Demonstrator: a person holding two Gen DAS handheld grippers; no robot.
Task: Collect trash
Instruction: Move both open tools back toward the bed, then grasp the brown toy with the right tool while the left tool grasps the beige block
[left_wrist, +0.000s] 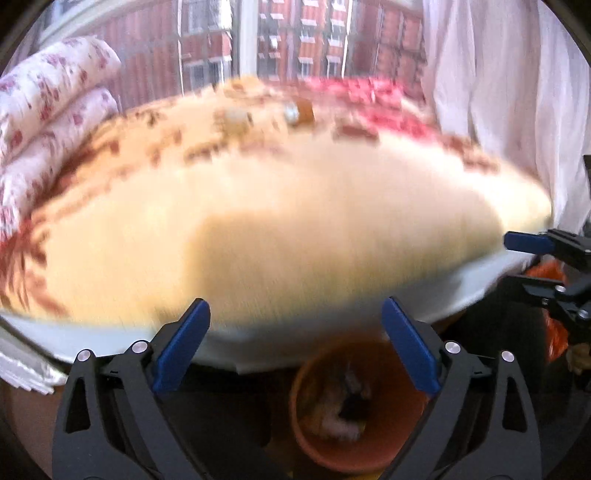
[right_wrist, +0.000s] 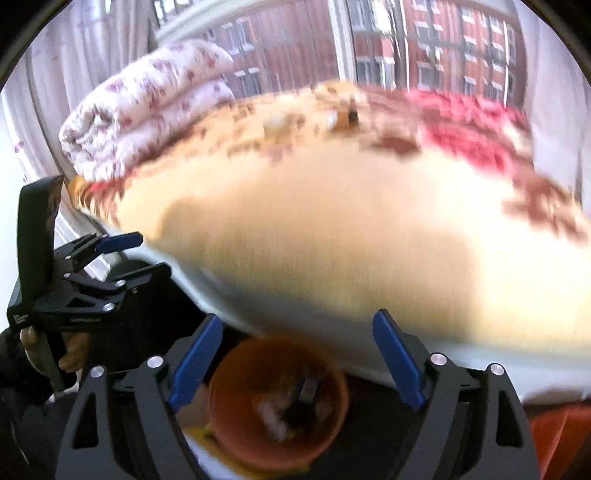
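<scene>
Trash sits on the bed (left_wrist: 295, 221): two small blurred scraps (left_wrist: 236, 118), (left_wrist: 299, 110) near the far edge, just right of one rolled quilt (left_wrist: 48, 122). One orange bin (left_wrist: 354, 417) waits below, likely for drops. My left gripper (left_wrist: 295, 347) and right gripper (right_wrist: 295, 354) hang spread, holding nothing.

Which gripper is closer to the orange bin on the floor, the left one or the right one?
It cannot be told. The orange bin sits just below and between the open fingers of both the left gripper and the right gripper, at similar range.
</scene>
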